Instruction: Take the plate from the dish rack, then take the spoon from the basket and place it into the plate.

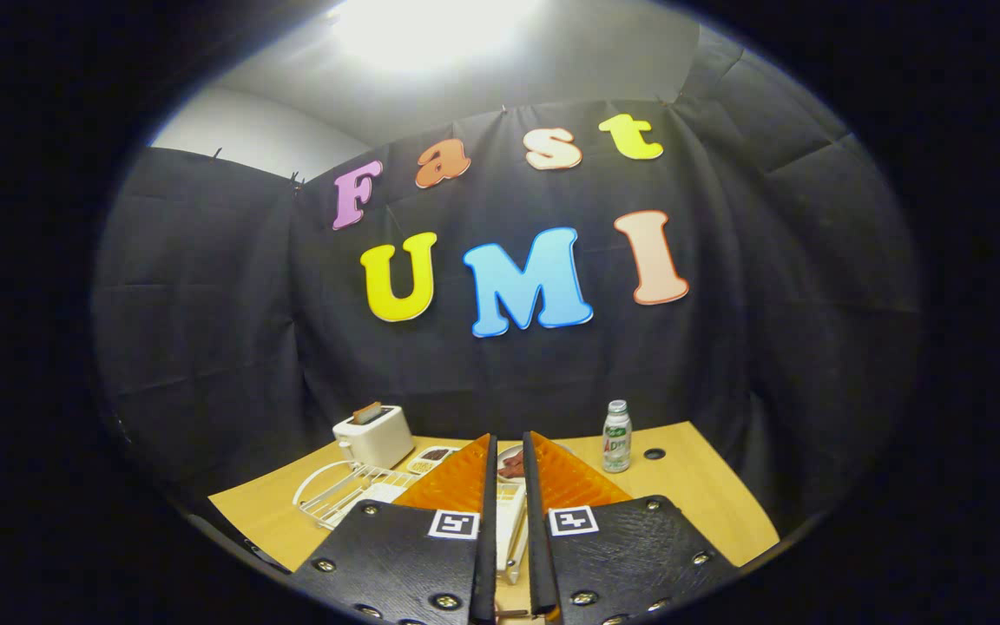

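Observation:
My gripper (509, 451) hangs above the wooden table (691, 495) and tilts up toward the booth wall. Its fingers stand almost together, leaving only a narrow slit with nothing pressed between them. A white wire dish rack (339, 493) lies on the table just left of the fingers and runs under them. More white wire or a white plate edge (510, 521) shows through the slit; I cannot tell which. Just beyond the fingertips sits a pale round dish or basket (513, 462) with something reddish-brown in it, mostly hidden.
A white toaster (374, 434) with a slice in it stands at the back left of the table. A small flat tray (436, 457) lies beside it. A small plastic bottle (617, 436) stands at the back right, next to a cable hole (654, 453).

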`<state>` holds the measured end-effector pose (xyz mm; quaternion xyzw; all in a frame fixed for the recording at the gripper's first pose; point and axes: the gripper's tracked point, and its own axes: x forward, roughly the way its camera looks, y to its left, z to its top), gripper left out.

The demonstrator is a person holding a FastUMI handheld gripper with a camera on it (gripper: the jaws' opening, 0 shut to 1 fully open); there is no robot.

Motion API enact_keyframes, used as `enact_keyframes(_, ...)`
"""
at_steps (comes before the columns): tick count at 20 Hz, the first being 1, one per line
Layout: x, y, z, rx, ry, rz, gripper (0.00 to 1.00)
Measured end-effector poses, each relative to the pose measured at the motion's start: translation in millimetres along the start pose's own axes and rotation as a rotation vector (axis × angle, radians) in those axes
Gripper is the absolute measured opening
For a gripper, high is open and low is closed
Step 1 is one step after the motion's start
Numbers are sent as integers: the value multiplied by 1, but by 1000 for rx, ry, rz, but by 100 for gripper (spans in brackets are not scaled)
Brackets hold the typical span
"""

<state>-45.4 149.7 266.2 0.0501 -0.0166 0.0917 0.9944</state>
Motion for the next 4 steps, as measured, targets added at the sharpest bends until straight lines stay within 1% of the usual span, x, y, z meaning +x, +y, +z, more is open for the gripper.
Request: enact_keyframes(4,-7,-47,21,-34,-51,-99,15)
